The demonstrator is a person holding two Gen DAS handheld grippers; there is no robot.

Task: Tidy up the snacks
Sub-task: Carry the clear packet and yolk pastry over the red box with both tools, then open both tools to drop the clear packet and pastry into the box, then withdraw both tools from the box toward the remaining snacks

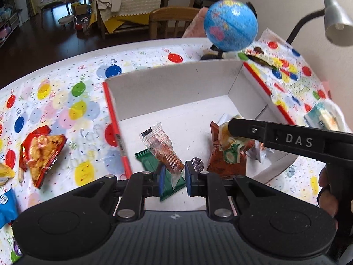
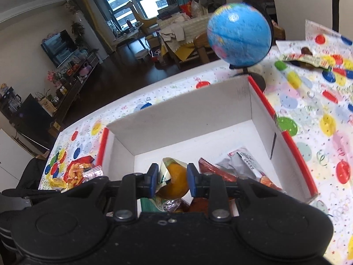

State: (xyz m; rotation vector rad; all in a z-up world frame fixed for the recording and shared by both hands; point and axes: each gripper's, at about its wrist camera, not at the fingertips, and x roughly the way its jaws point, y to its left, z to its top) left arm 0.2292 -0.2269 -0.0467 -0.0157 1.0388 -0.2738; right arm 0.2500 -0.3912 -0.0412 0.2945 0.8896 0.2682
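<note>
A white cardboard box (image 1: 176,92) with a red rim stands on the balloon-print tablecloth (image 1: 66,101). My left gripper (image 1: 175,176) hangs over the box's near-left part, shut on a clear-wrapped brown snack packet (image 1: 165,152). A green packet (image 1: 147,158) lies below it. My right gripper (image 2: 173,177) is shut on an orange and green packet (image 2: 175,182) over the box (image 2: 187,114). In the left wrist view its black finger (image 1: 245,128) reaches in from the right with that packet (image 1: 230,148). A red bag (image 2: 217,170) and a silver packet (image 2: 242,161) lie in the box.
A globe (image 1: 230,25) on a black stand is behind the box, with a grey lamp (image 1: 337,22) at the right. Left of the box lie a red chip bag (image 1: 39,152), a yellow packet (image 1: 4,172) and a blue packet (image 1: 6,207). A colourful candy bag (image 2: 308,58) lies far right.
</note>
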